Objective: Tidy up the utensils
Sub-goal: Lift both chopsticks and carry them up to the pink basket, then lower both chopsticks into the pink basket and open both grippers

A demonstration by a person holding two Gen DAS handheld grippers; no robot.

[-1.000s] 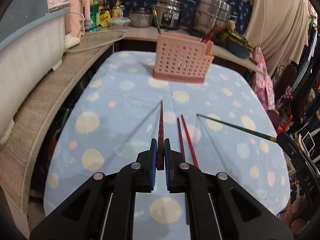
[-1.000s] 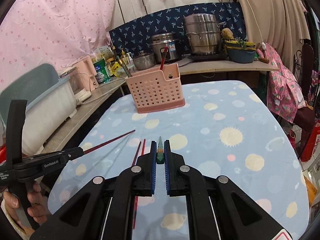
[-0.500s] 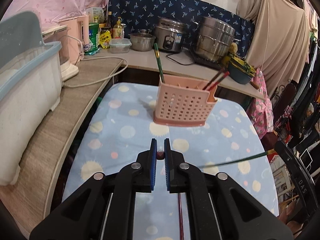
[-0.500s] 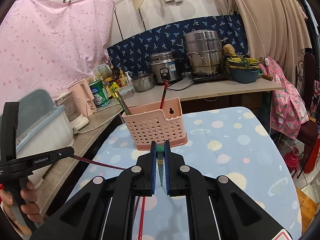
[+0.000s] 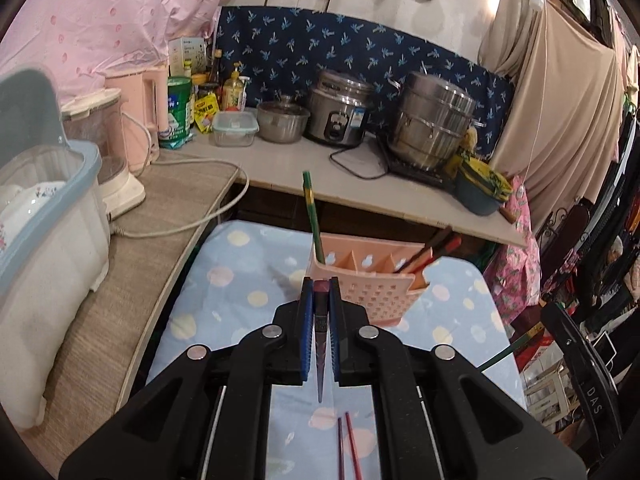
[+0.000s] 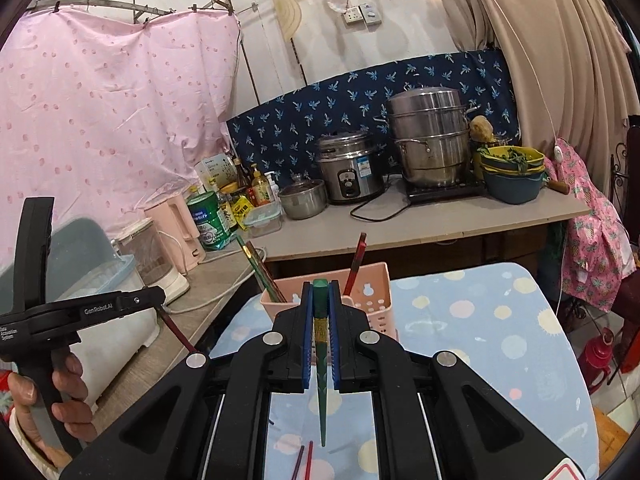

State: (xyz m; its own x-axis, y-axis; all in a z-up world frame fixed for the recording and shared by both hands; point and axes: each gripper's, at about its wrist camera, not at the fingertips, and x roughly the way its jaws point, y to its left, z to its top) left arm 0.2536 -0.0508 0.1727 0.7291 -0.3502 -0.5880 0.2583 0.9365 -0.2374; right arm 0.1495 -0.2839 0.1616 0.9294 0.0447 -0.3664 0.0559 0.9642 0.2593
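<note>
My left gripper (image 5: 320, 294) is shut on a dark red chopstick (image 5: 320, 344) that hangs point-down between its blue pads, above the table. My right gripper (image 6: 320, 292) is shut on a green chopstick (image 6: 321, 360), also point-down. Just beyond both stands the pink perforated utensil basket (image 5: 372, 300) (image 6: 370, 300) with dividers. A green chopstick (image 5: 313, 216) leans in its left end and red ones (image 5: 430, 254) in its right end. Two red chopsticks (image 5: 346, 450) (image 6: 304, 462) lie on the dotted blue tablecloth (image 5: 240, 280) below the grippers.
A counter (image 5: 352, 184) behind the table holds a rice cooker (image 5: 340, 114), a steel steamer pot (image 5: 434, 124), a bowl, jars and a pink kettle (image 5: 144, 120). A lidded plastic bin (image 5: 44, 216) sits left. Hanging cloth and clutter crowd the right side.
Both grippers have risen and come closer to the pink basket, each carrying its chopstick from lying near the table to hanging point-down. The two loose red chopsticks now lie far below.
</note>
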